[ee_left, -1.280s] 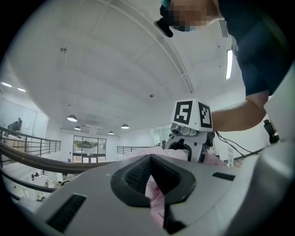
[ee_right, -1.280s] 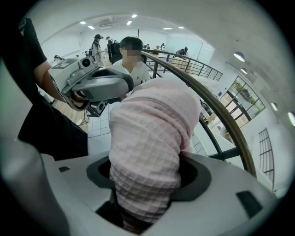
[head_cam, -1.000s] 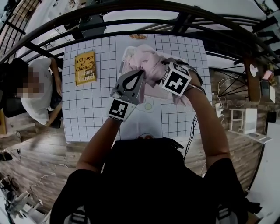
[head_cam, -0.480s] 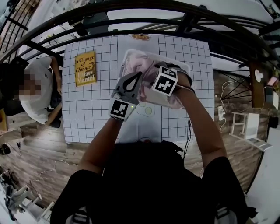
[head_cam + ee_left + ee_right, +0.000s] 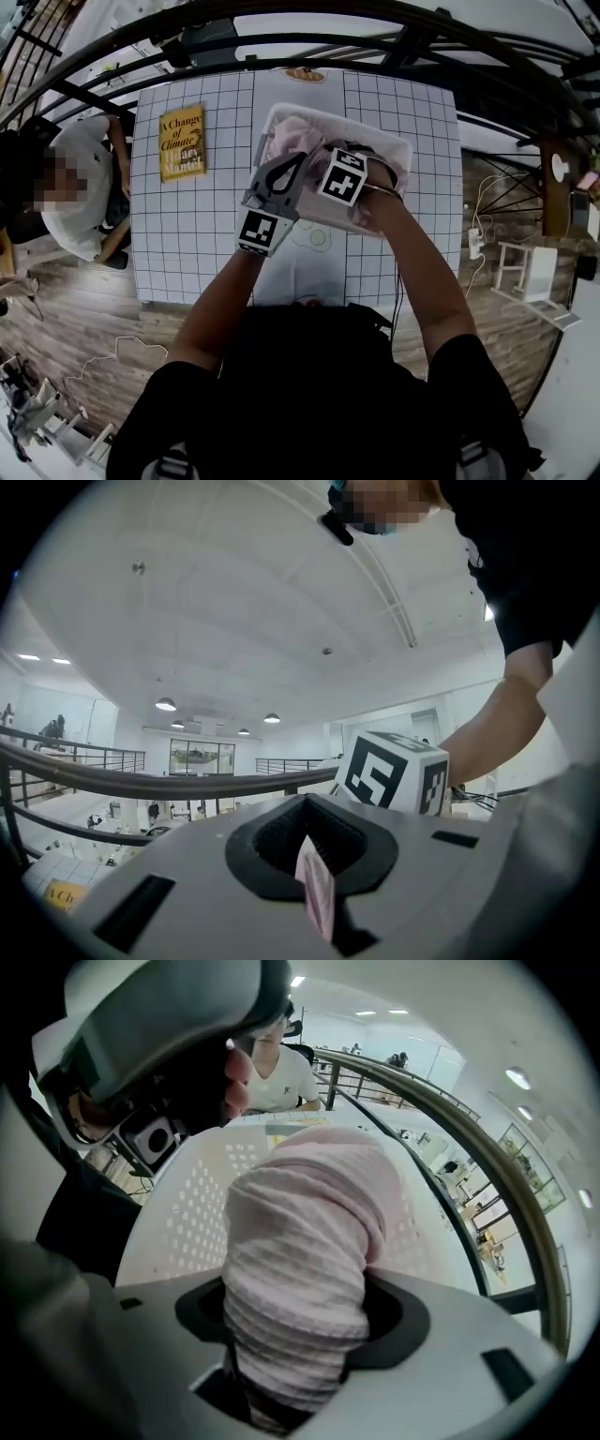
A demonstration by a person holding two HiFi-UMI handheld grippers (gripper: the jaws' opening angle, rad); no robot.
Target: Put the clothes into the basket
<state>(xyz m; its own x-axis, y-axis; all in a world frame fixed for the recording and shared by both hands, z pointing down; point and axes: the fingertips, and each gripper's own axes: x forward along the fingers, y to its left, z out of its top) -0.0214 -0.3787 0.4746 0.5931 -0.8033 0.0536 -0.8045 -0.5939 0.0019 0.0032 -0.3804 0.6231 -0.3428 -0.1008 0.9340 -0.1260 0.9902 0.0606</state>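
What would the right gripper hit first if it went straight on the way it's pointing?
Probably the inside of the white perforated plastic basket, with the pink ribbed cloth clamped in the right gripper touching it first; depth is unclear.

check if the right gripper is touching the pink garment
Touching: the right gripper view shows the right gripper clamped on the bunched pink garment.

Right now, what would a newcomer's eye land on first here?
The bunched pink ribbed garment, clamped in the right gripper's jaws, hangs into the white perforated plastic basket at the gridded table's middle. The left gripper pinches a thin edge of it. A yellow book lies at the table's far left.
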